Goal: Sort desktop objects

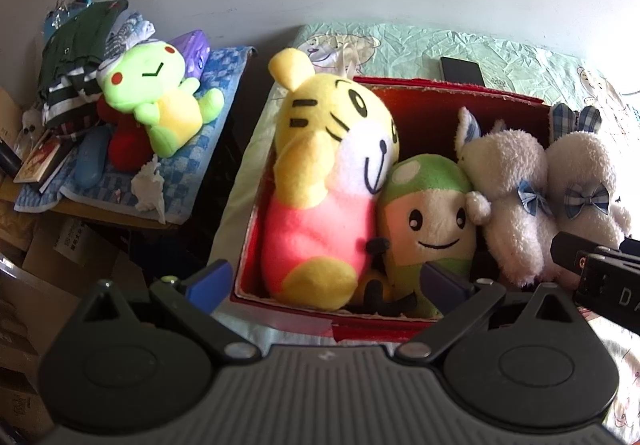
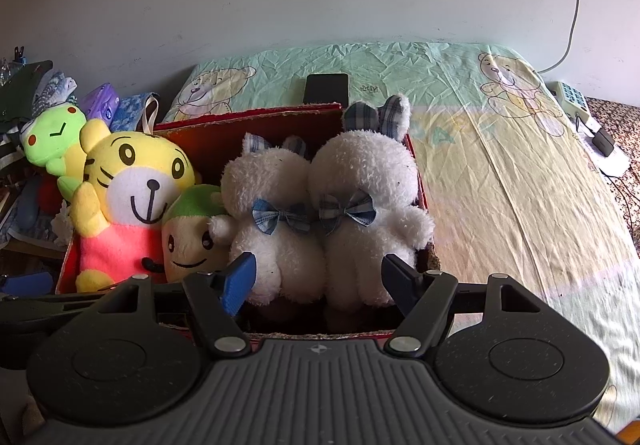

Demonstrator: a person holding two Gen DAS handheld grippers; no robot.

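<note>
Your red box holds four soft toys — a yellow tiger in pink, a green-capped doll and two white bunnies with blue checked bows. The only writing, "DA", sits on the black tool at the left view's edge. Your right gripper spreads wide around the bunnies; your left gripper — equally wide — frames the tiger, holding nothing.

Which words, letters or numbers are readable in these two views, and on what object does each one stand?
"DA", cut off at the frame edge: black part beside the toys.
"MM", faint: green bedsheet.
Too blurred: print on the cardboard box, keys of the keypad.
</note>
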